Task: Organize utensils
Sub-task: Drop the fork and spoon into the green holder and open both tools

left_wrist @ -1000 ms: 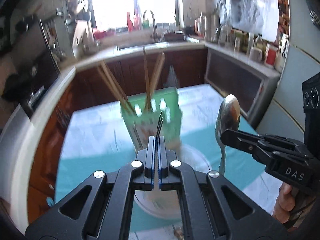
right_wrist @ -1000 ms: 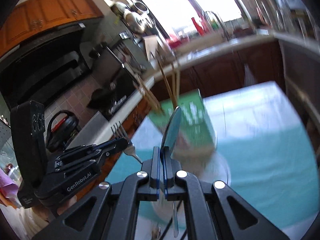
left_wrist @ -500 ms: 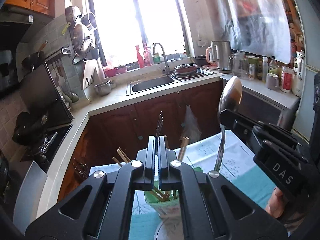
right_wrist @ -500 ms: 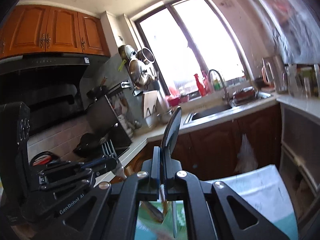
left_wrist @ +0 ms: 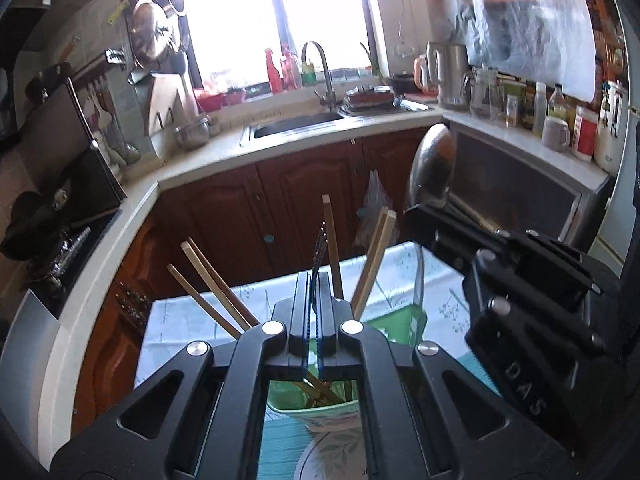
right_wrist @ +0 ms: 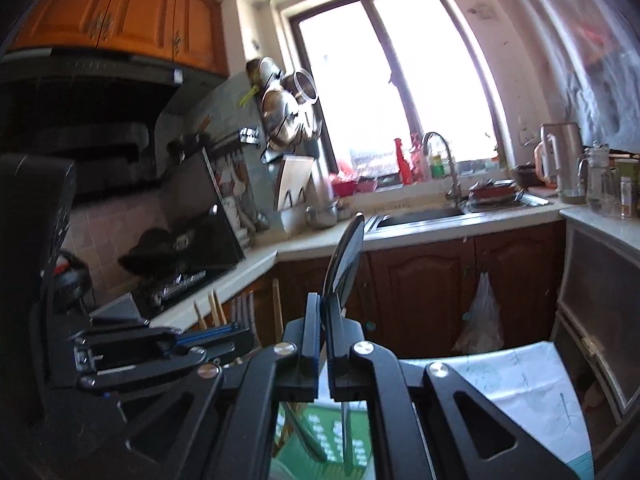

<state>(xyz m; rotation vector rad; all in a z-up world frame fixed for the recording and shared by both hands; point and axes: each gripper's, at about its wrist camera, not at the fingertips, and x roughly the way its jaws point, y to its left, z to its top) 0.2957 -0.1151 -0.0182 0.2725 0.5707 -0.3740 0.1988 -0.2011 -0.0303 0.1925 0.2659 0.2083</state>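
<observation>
My left gripper [left_wrist: 315, 280] is shut on a fork [left_wrist: 320, 246], held upright with the tines seen edge-on. Just below it stands the green utensil holder [left_wrist: 400, 320] with several wooden chopsticks [left_wrist: 212, 280] fanning out. To the right, my right gripper [left_wrist: 418, 212] is shut on a metal spoon [left_wrist: 432, 164], bowl up, its handle hanging to the holder's rim. In the right wrist view the right gripper [right_wrist: 323, 300] clamps the spoon [right_wrist: 347, 256]. The left gripper [right_wrist: 236, 338] with the fork [right_wrist: 244, 308] is at left. Both handles dangle over the green holder [right_wrist: 332, 440].
The holder stands on a patterned white plate [left_wrist: 332, 452] on a table with a teal and white cloth [left_wrist: 188, 316]. Brown cabinets [left_wrist: 280, 200], a counter with a sink [left_wrist: 296, 124] and a stove [left_wrist: 60, 248] lie beyond the table.
Both grippers swung up from looking down at the holder. Since half a second ago they have sunk a little, so the chopsticks rise higher in view and the holder sits right beneath them.
</observation>
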